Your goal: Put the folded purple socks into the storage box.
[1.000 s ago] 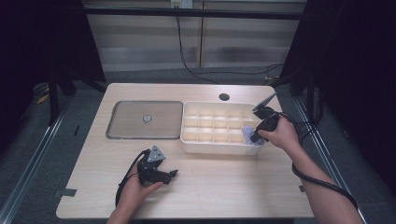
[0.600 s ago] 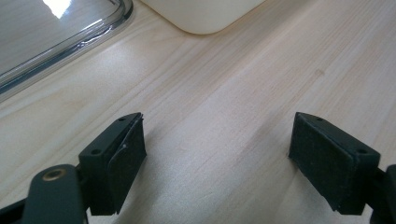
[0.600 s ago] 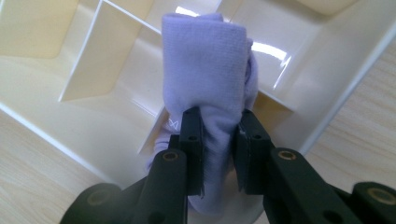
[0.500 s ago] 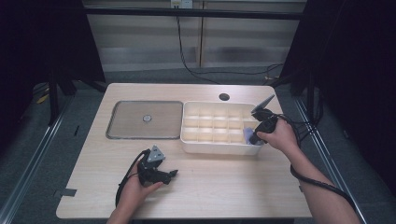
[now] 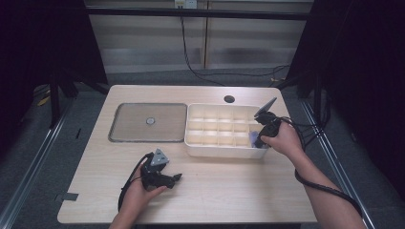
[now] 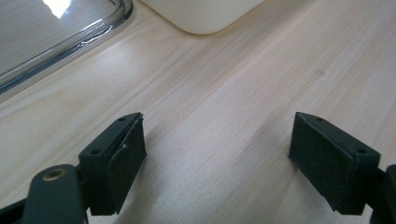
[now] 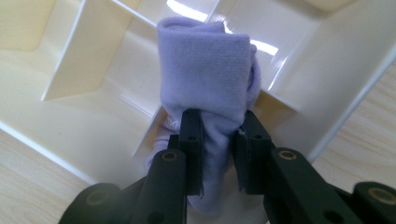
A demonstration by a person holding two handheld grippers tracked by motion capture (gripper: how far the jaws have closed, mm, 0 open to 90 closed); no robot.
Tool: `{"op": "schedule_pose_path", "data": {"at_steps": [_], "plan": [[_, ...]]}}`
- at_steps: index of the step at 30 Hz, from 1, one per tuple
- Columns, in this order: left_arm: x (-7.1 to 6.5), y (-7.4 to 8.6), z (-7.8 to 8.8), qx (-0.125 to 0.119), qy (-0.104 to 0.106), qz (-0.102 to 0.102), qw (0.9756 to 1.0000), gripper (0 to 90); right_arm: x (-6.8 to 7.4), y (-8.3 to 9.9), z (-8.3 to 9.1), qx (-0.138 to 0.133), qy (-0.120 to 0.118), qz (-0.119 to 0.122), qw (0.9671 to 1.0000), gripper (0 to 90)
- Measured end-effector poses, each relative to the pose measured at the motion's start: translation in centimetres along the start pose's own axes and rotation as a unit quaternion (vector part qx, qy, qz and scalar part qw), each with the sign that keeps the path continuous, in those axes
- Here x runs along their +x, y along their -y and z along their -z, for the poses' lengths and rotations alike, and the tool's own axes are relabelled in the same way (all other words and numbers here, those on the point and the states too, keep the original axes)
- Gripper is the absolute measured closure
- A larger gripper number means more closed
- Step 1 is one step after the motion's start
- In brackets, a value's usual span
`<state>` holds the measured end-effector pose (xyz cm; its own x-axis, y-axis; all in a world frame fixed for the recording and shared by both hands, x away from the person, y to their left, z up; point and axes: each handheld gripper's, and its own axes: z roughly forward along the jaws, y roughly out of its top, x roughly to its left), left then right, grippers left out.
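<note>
Two grippers in my view: the right gripper (image 7: 218, 140) is pinching a folded lilac cloth (image 7: 205, 70) over the near right corner of the cream divided tray (image 5: 219, 150); the left gripper (image 6: 219, 163) is resting wide open, empty, on the wooden table (image 5: 229, 191).

No text, label, brand, number or sign can be read anywhere: not on the pale wooden table (image 5: 229, 191), nor on the cream plastic compartment tray (image 5: 224, 151).
</note>
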<state>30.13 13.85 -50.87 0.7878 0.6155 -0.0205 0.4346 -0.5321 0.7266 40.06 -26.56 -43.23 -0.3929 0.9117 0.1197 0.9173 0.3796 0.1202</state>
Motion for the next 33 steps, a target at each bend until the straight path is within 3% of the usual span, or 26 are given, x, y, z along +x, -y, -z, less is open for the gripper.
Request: {"op": "schedule_pose_path", "data": {"at_steps": [10,33], "plan": [[0.00,0.00,0.00,0.000,0.000,0.000,1.0000,18.0,0.65,-0.18,-0.70,0.012,0.018,0.011,0.9997,74.6],[0.01,0.00,0.00,0.000,0.000,0.000,1.0000,18.0,0.68,-0.36,-0.60,0.016,0.017,0.024,0.9994,71.2]]}}
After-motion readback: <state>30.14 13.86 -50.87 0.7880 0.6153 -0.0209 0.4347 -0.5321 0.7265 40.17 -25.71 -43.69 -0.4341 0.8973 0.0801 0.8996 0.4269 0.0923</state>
